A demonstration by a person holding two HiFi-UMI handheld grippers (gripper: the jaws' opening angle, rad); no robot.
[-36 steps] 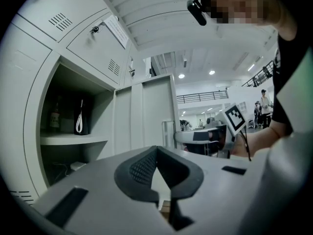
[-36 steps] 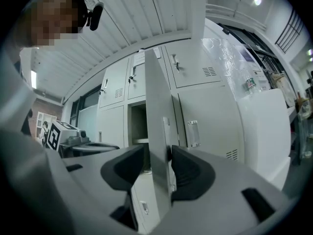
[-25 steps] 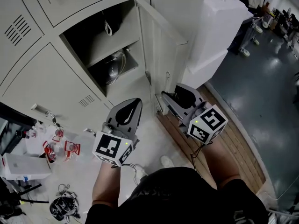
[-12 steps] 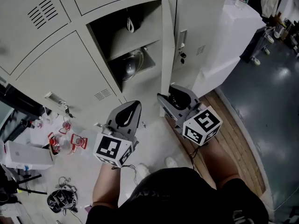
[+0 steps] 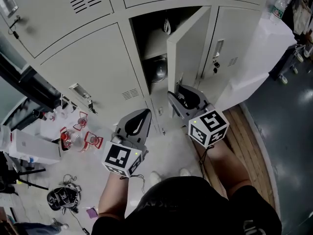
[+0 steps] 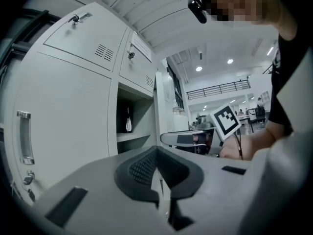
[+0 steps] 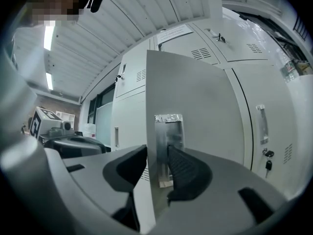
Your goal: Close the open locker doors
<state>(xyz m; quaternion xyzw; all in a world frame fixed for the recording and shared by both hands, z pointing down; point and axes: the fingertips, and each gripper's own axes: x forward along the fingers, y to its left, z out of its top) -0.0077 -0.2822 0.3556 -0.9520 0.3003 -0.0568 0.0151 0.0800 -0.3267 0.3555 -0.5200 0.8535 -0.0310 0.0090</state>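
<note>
The locker door (image 5: pixel 188 45) stood wide open a second ago and has now swung roughly halfway shut over its locker (image 5: pixel 152 43). The right tongs (image 7: pixel 157 153) reach forward at 12 o'clock with the door's free edge between their jaws, which are closing, pads against both faces. The left tongs (image 5: pixel 142 115) hang lower at 7 o'clock, jaws together, empty, pointing at the lockers.

Bright, even light came from ceiling lamps (image 6: pixel 230 61); the compartment (image 5: pixel 149 33) behind the open locker door (image 5: pixel 188 58) lay in shadow. Both gripper views bowed at the edges, with dark vignetted corners and a soft near foreground.
</note>
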